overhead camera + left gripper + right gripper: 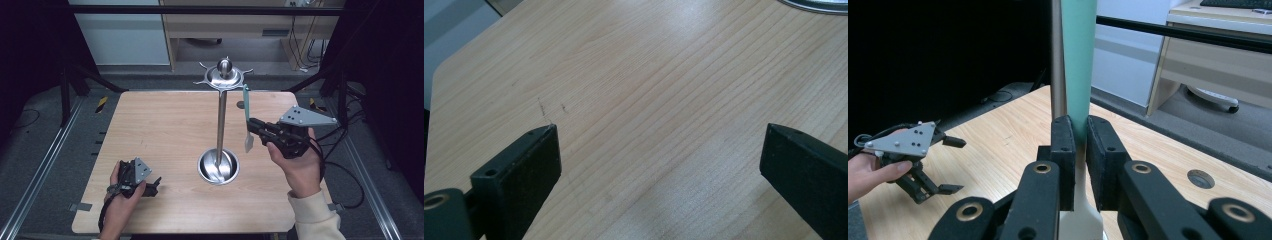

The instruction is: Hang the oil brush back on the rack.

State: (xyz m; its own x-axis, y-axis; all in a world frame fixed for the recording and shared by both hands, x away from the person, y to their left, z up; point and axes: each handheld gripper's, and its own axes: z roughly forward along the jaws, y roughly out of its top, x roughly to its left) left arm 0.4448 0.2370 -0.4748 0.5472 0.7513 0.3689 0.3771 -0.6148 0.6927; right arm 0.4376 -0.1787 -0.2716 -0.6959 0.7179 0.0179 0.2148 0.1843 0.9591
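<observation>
Spatula (1079,65), green-handled with a white blade, stood upright, clamped at its neck between my right gripper's (1080,145) closed jaws, just beside the metal stand's pole (220,127). My left gripper (150,186) rested open on the table (160,125), well apart.

table (165,130): pale matt wood; stand (220,125): glossy polished metal; spatula (1079,65): smooth matt plastic

Grey floor (150,80), pale wooden desk (225,25) behind (cables beside it), perhaps a white cabinet (125,35), dark surroundings
</observation>
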